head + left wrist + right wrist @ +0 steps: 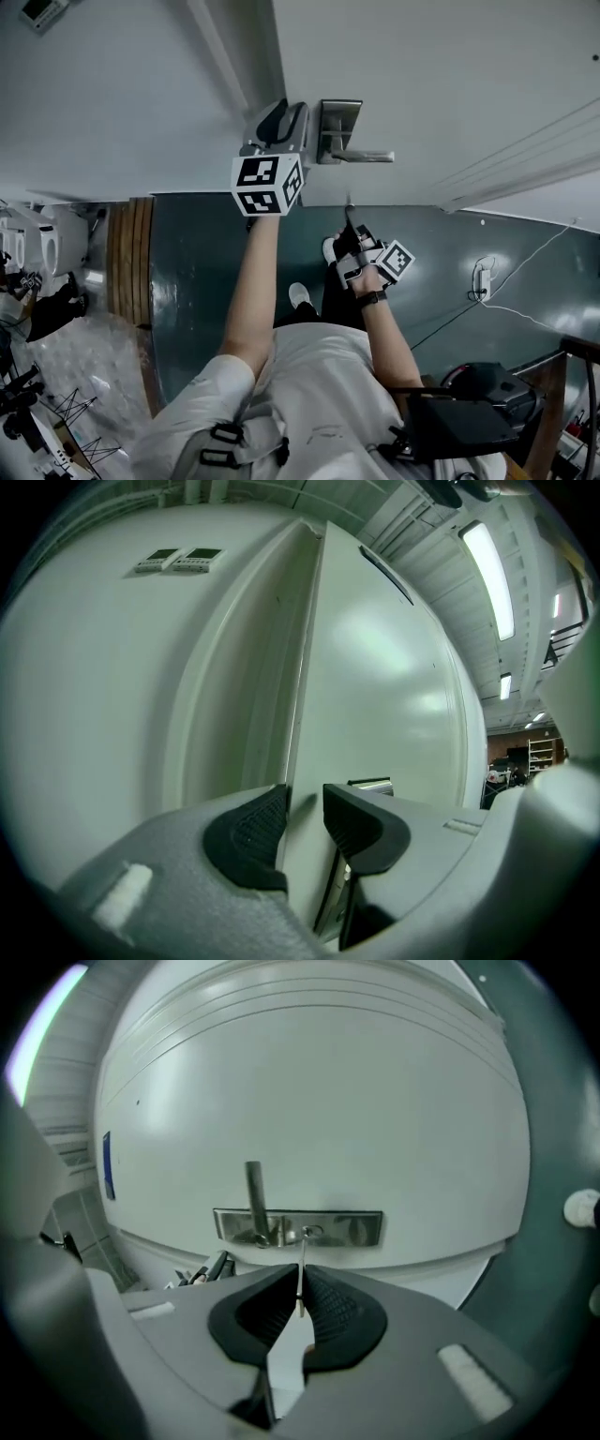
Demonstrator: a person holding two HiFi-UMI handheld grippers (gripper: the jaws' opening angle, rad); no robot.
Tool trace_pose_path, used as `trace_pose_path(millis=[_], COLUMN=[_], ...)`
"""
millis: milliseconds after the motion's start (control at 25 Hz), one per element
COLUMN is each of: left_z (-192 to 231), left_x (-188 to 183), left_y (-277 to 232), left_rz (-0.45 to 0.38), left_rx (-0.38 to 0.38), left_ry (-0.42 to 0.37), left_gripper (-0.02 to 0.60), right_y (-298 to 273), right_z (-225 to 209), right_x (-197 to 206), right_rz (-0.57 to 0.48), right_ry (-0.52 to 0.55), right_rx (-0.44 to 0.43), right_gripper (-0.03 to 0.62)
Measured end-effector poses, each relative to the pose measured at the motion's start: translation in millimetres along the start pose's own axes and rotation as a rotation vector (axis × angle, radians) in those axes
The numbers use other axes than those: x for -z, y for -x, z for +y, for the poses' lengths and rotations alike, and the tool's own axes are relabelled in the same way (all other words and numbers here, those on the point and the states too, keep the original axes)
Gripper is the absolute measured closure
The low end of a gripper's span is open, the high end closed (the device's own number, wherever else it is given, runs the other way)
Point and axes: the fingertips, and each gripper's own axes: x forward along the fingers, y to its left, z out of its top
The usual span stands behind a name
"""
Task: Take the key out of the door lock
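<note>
The right hand-held gripper [300,1299] has its jaws pinched together on the key [300,1279]. The key stands edge-on between the pads, its blade aimed at the keyhole [311,1233] in the lock plate [352,1228]. In the head view this gripper stands apart from the door [422,75], so the key looks drawn clear. In the right gripper view, though, the blade's tip lines up with the keyhole, and I cannot be sure it is fully free. The left hand-held gripper [305,819] is clamped across the door's edge [302,714], just beside the lever handle [361,156].

The pads grip only a thin flat of metal near their tips. A small twist, or a knock against the lock plate, could pivot the key and let it slip out. If the tip does sit in the keyhole, a pull off its line could bind it. A slack left grip could let the door swing.

The door's face is smooth, pale and painted. The floor [225,281] is dark green and glossy, so a dropped key would likely skid, and a cable [525,277] trails across it. Long ceiling lights [487,574] run overhead.
</note>
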Motion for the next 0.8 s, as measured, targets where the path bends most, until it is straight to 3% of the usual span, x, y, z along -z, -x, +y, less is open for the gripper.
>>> trace_pose_path(millis=[240, 360, 480, 560, 800], left_z=[-26, -48, -66, -73, -97], left_x=[-9, -8, -5, -5, -25], left_y=[45, 78, 107, 123, 158], left_rz=[-0.027, -0.036, -0.038, -0.041, -0.113], left_rx=[0.050, 0.074, 0.084, 0.075, 0.019], left_ry=[-0.002, 0.001, 0.006, 0.018, -0.030], left_gripper=[0.456, 0.480, 0.497, 0.571, 0.580], right_y=[31, 51, 62, 64, 59], right_z=[113, 159, 200, 224, 274], right_x=[-32, -34, -32, -27, -7], right_rz=[-0.022, -0.065, -0.111, -0.120, -0.100], right_ry=[0.510, 0.722, 0.871, 0.953, 1.140], right_rx=[-0.022, 0.013, 0.003, -0.026, -0.102], right_gripper=[0.565, 0.565, 0.565, 0.565, 0.565])
